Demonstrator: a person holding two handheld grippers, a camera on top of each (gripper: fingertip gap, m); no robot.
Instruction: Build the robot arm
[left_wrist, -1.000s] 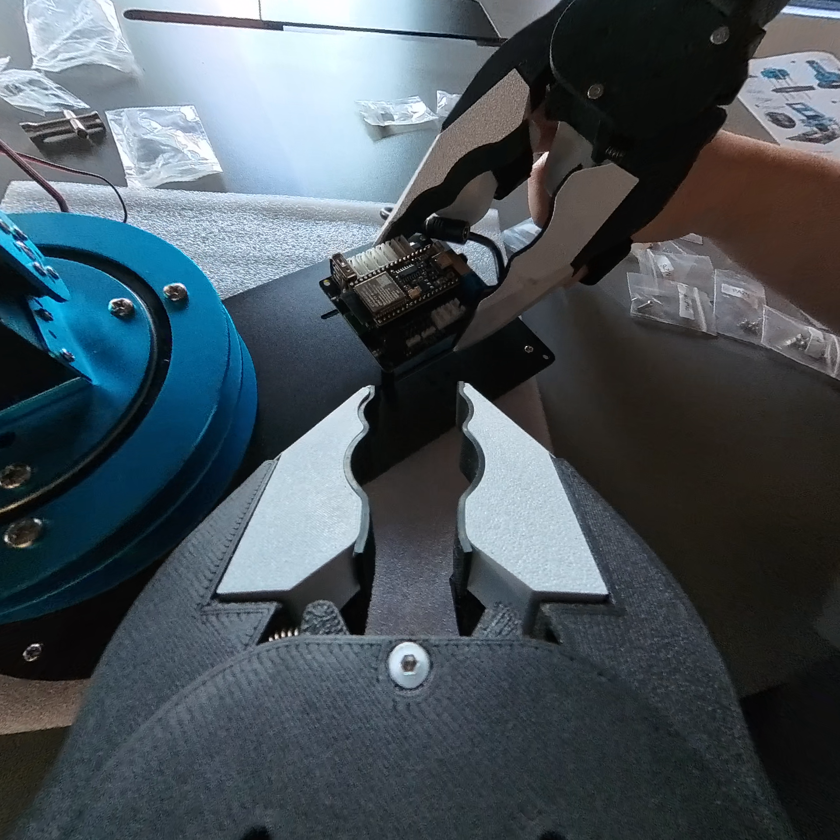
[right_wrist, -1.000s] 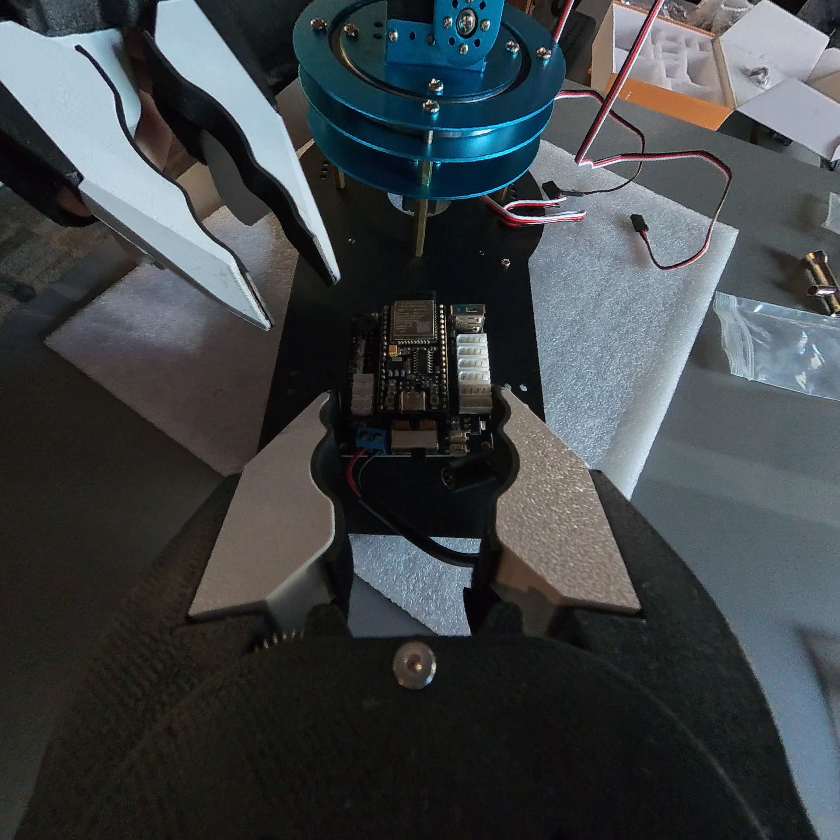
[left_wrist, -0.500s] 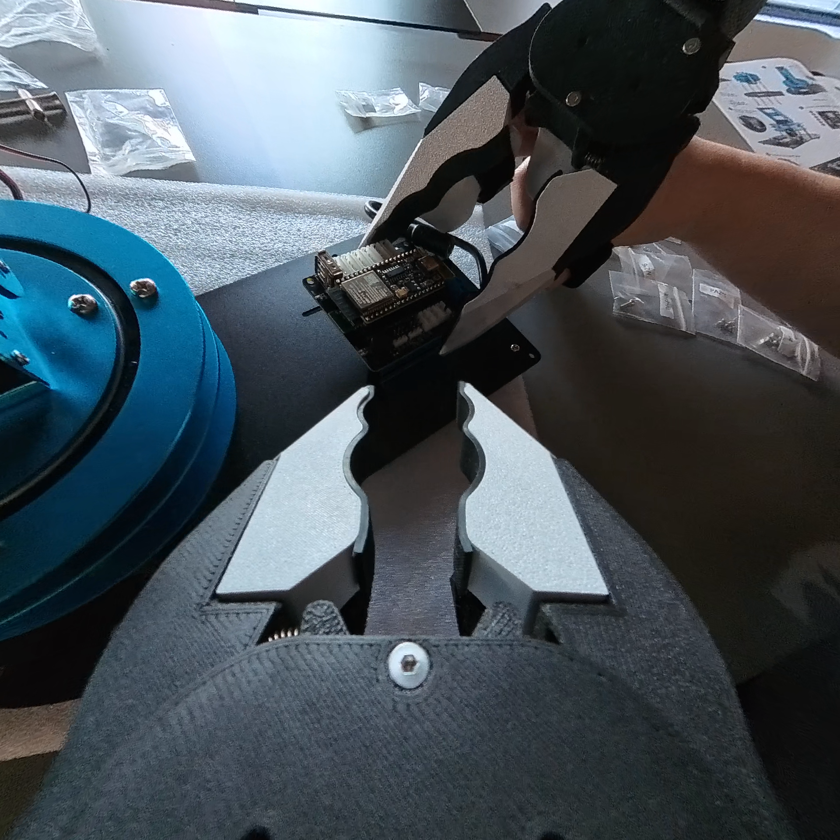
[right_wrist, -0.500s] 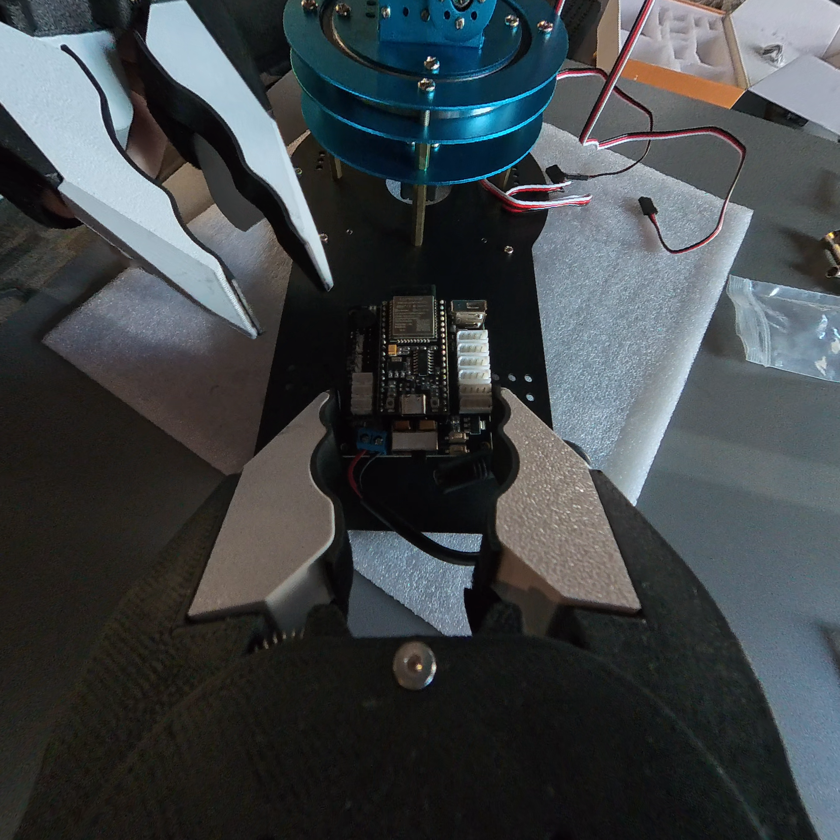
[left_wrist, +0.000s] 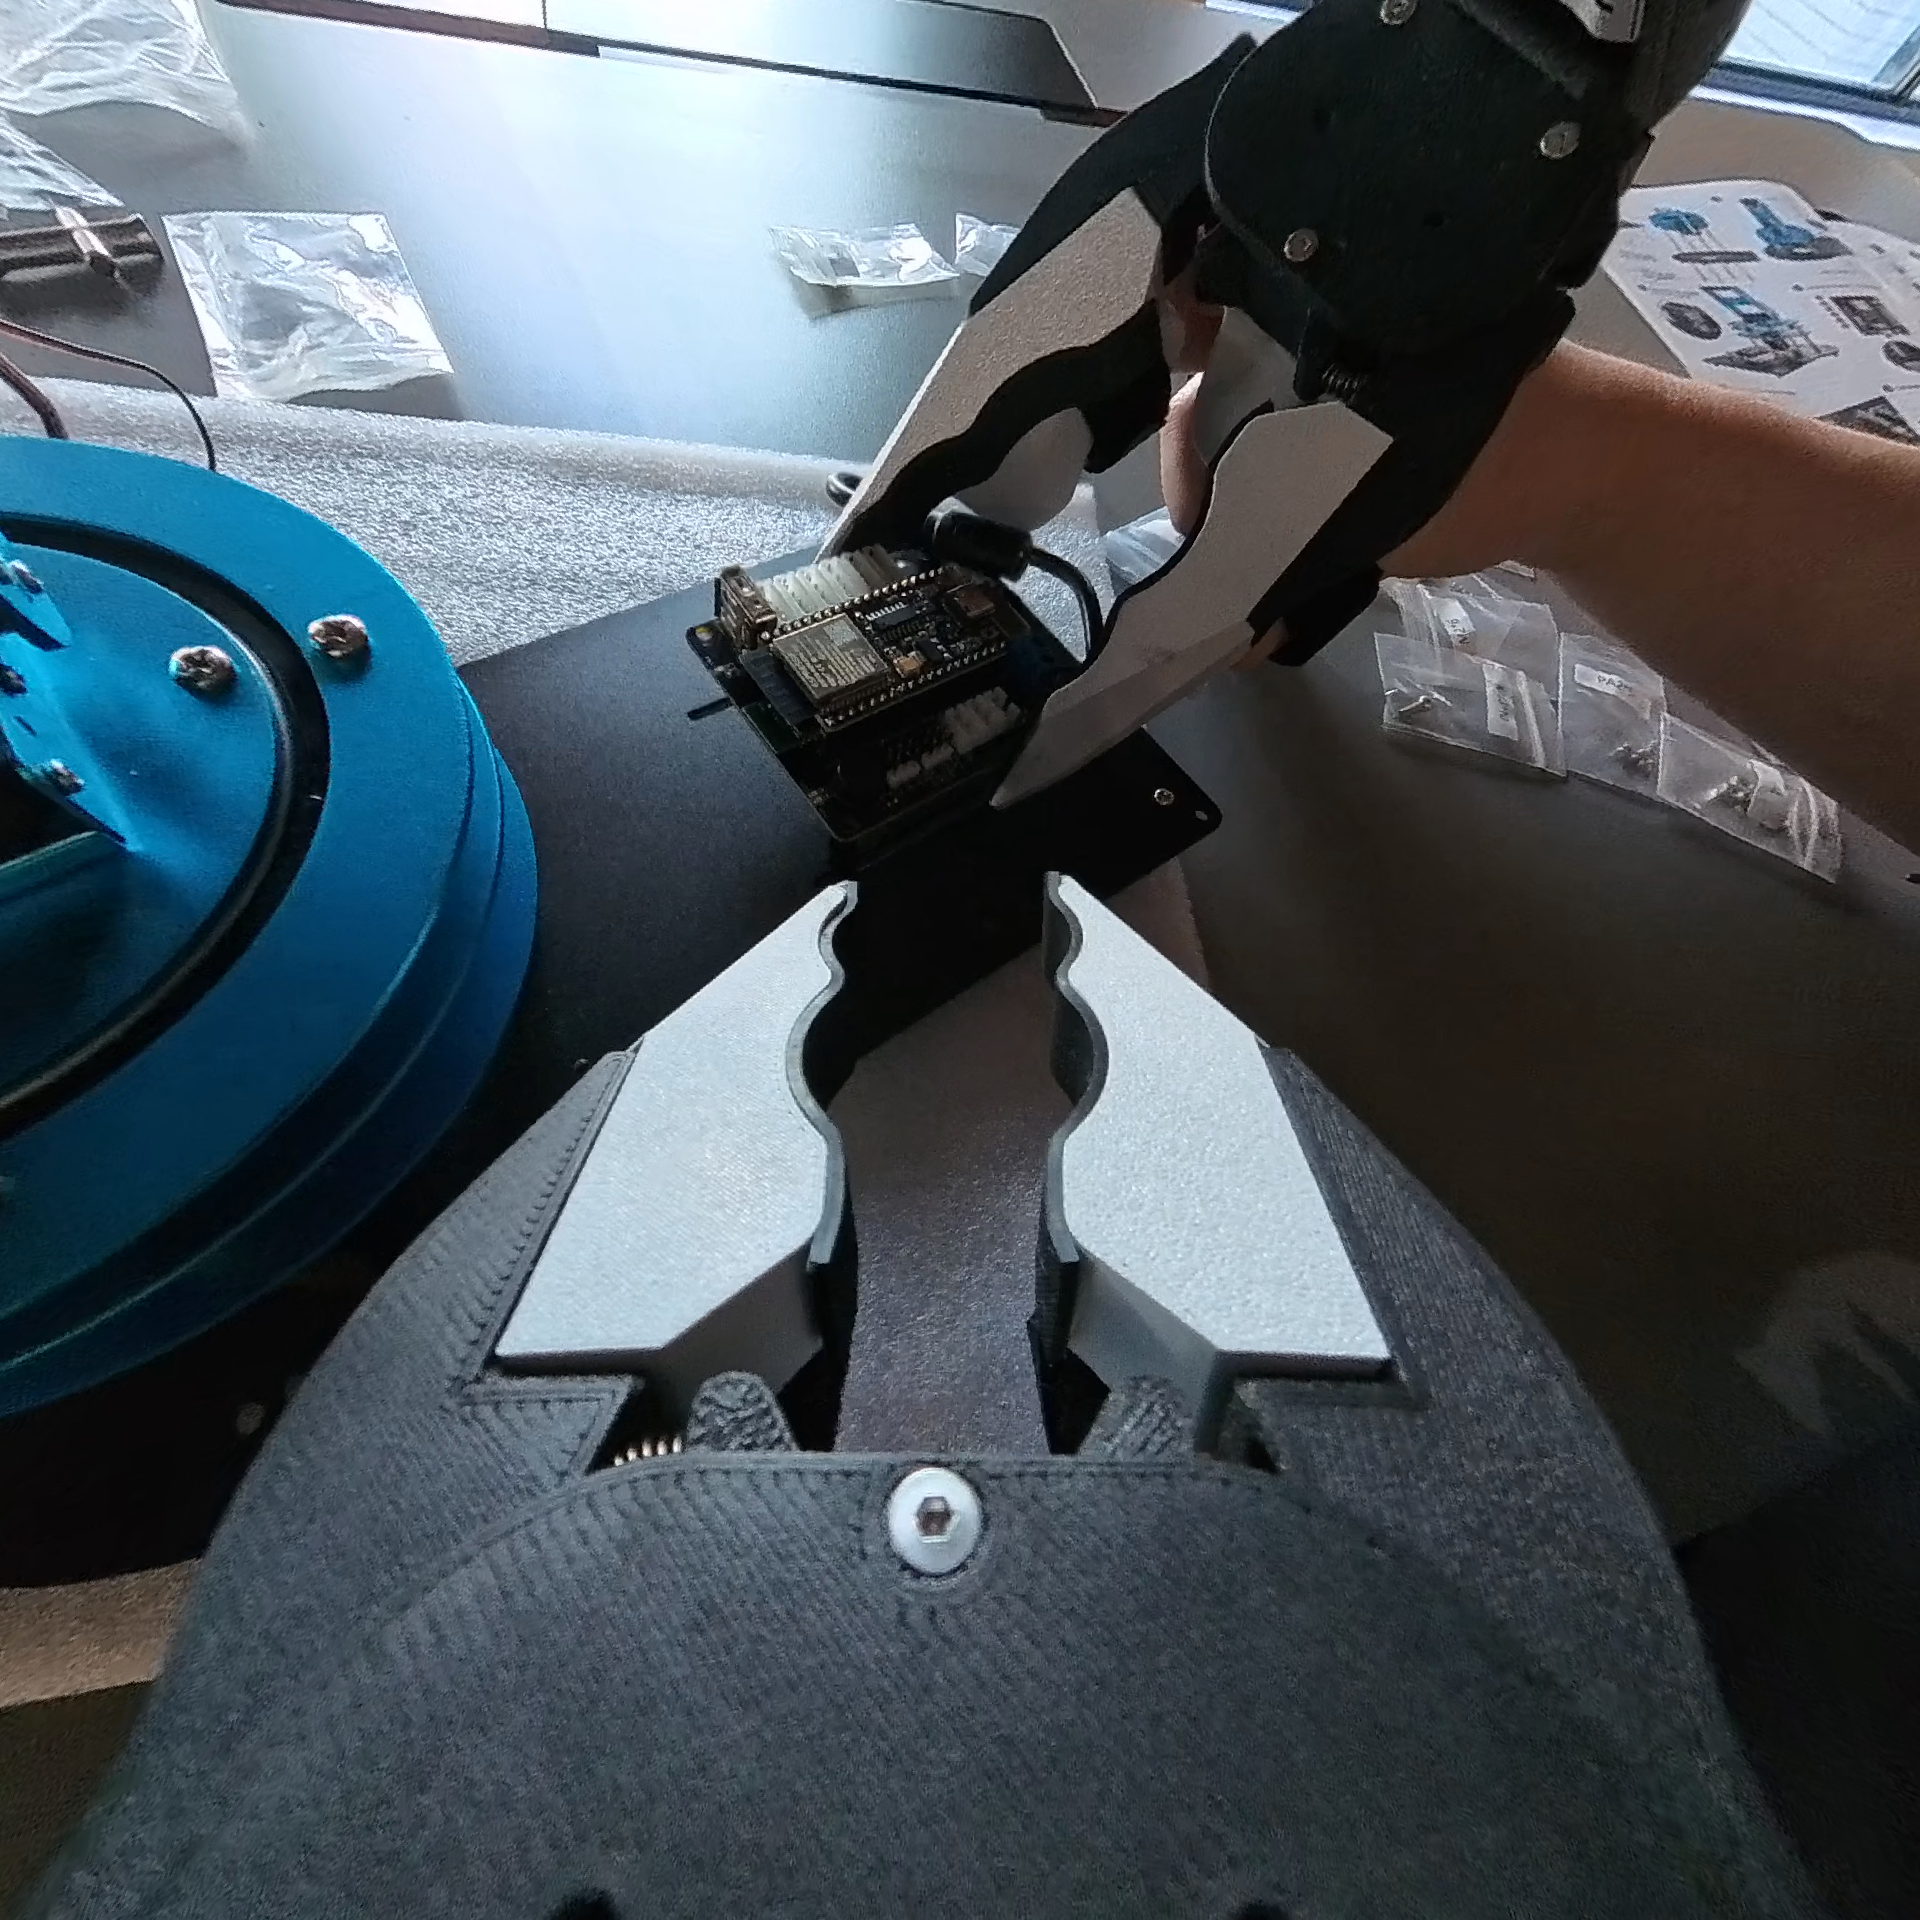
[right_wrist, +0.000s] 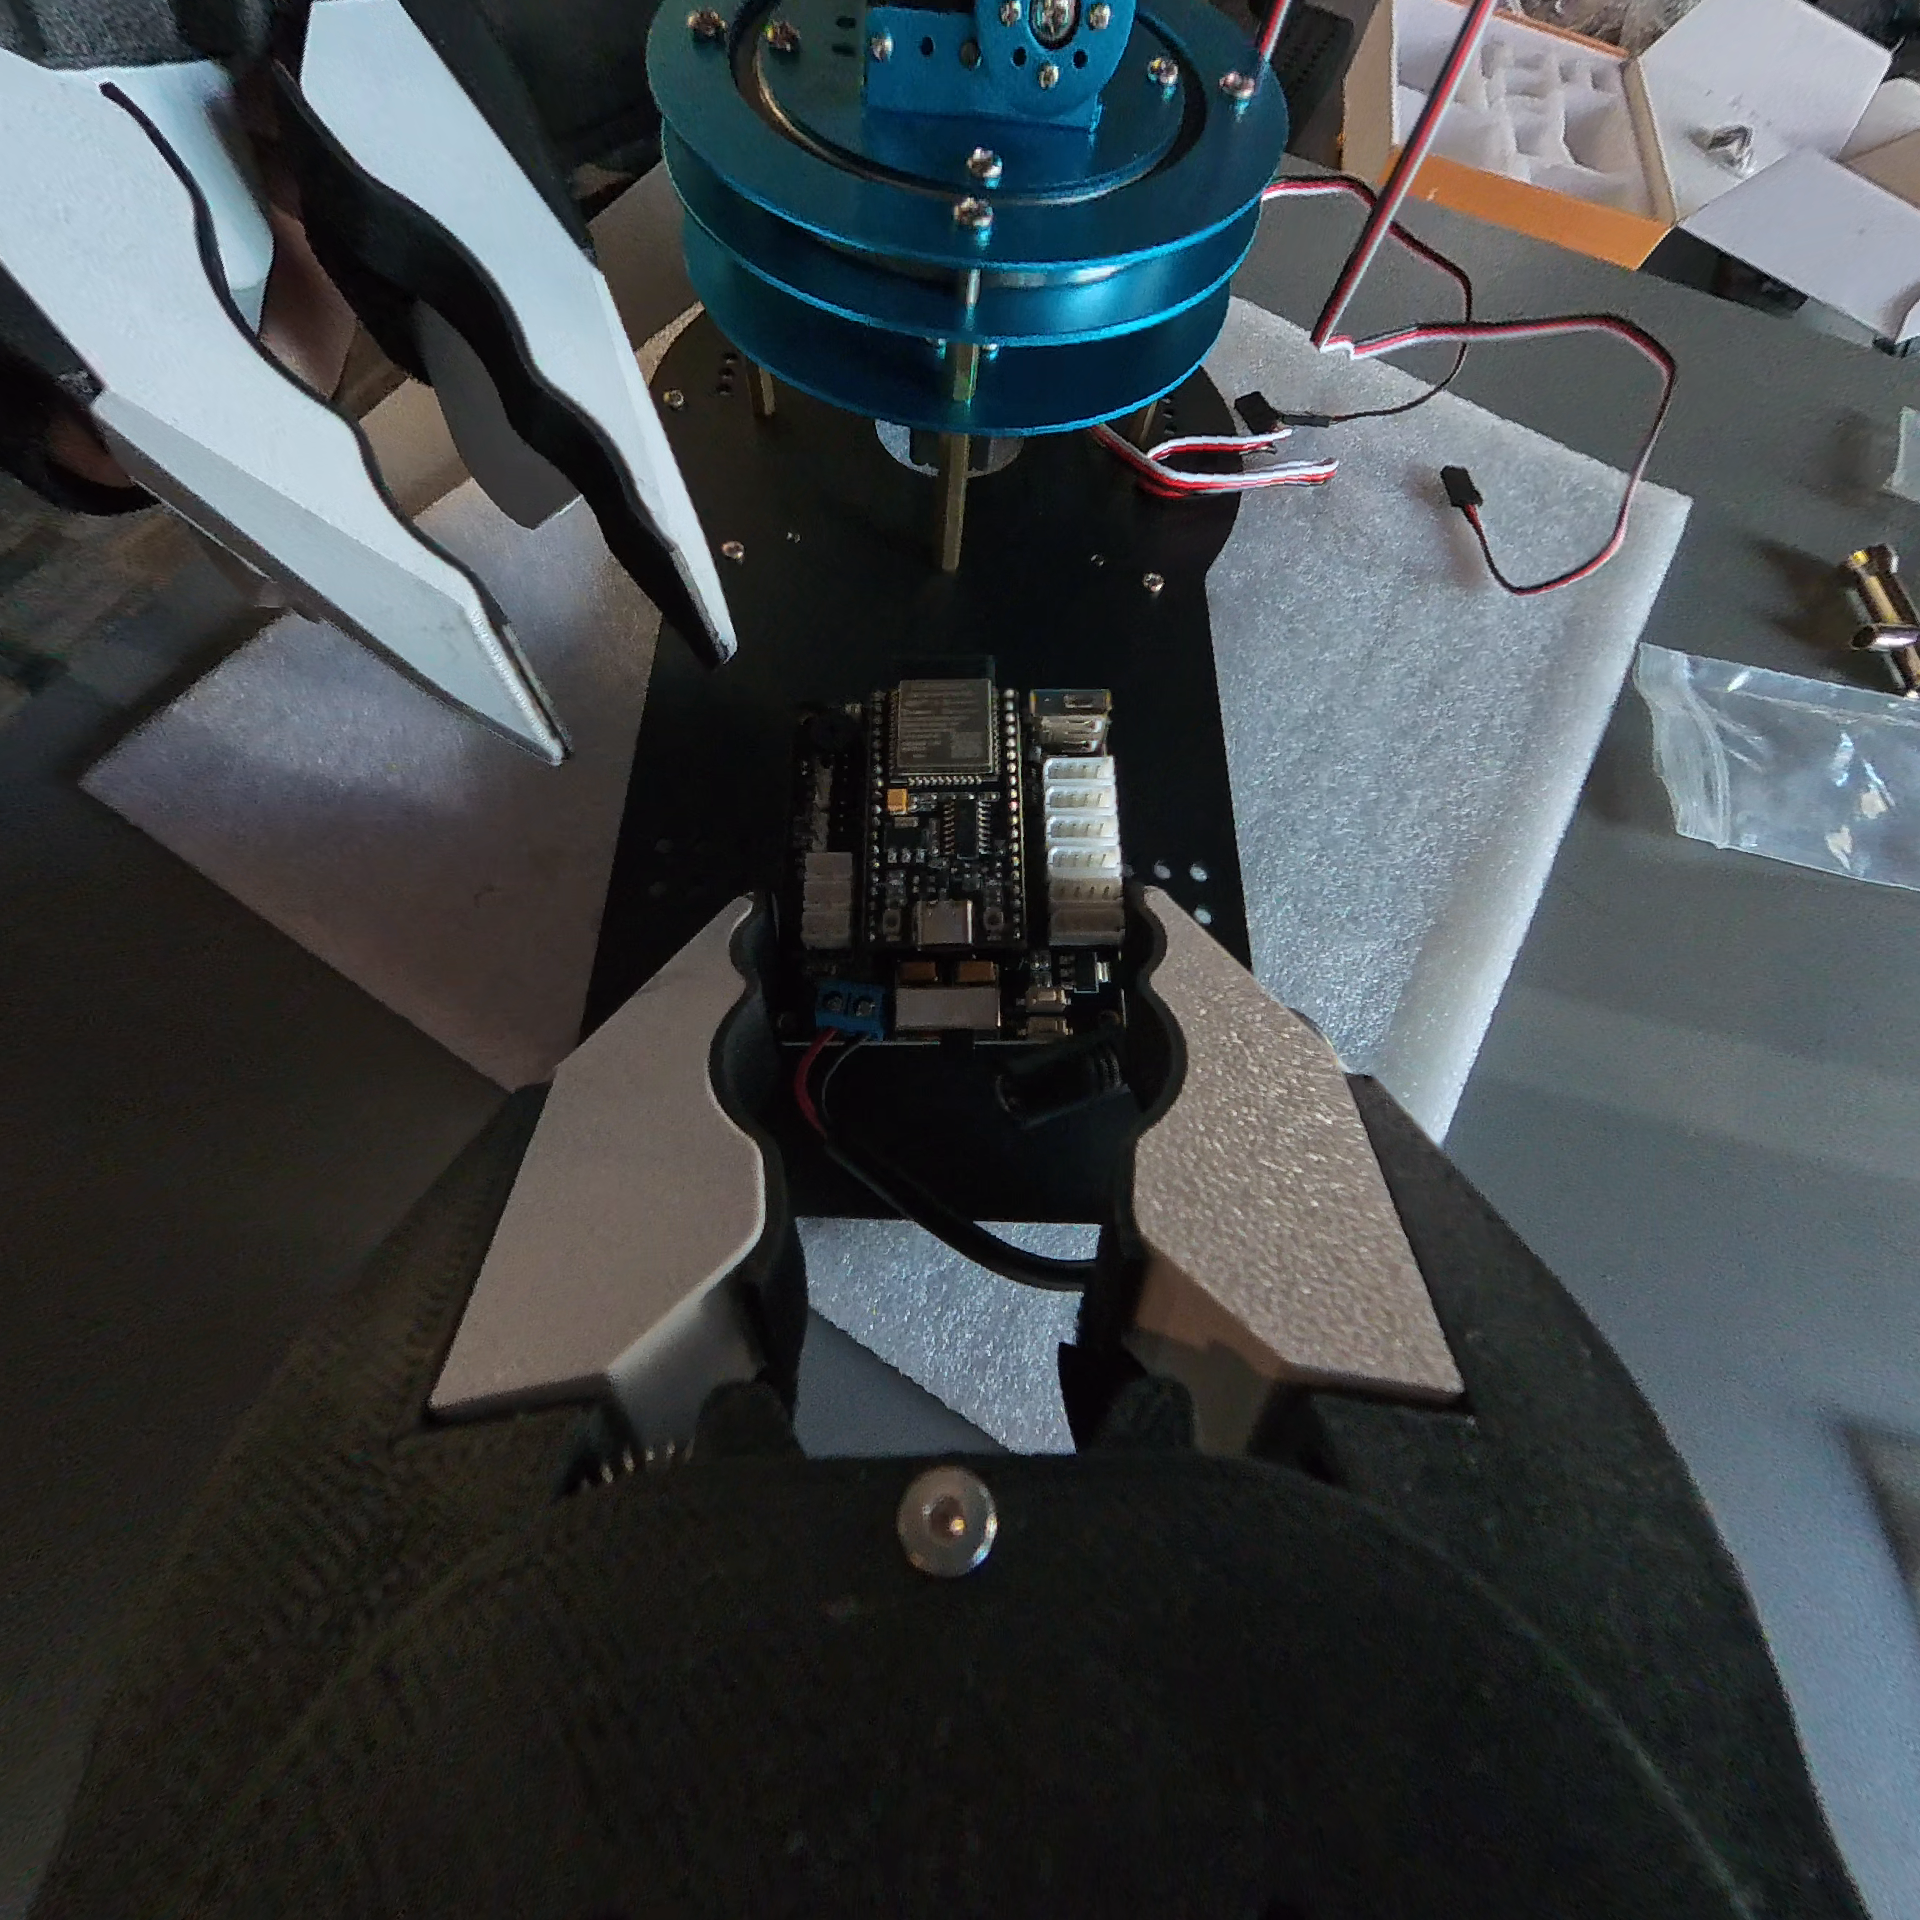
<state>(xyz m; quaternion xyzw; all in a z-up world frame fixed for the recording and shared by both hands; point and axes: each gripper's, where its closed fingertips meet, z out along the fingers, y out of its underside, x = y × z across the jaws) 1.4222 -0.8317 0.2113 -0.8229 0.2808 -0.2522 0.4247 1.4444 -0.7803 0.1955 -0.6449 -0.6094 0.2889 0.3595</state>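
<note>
Where the grey surface carries a white foam sheet, a black base plate lies; blue turntable at its far end, circuit board near its near edge. Right gripper: fingers released, flanking the board. Left gripper: fingers released, empty, over the plate's edge.

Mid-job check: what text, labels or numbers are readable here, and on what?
Parts bags: white printed labels; wording not quoted.
Instruction sheet: pictures and print, too small to read.
Circuit board: chip markings too small to read.
No other writing shows.
</note>
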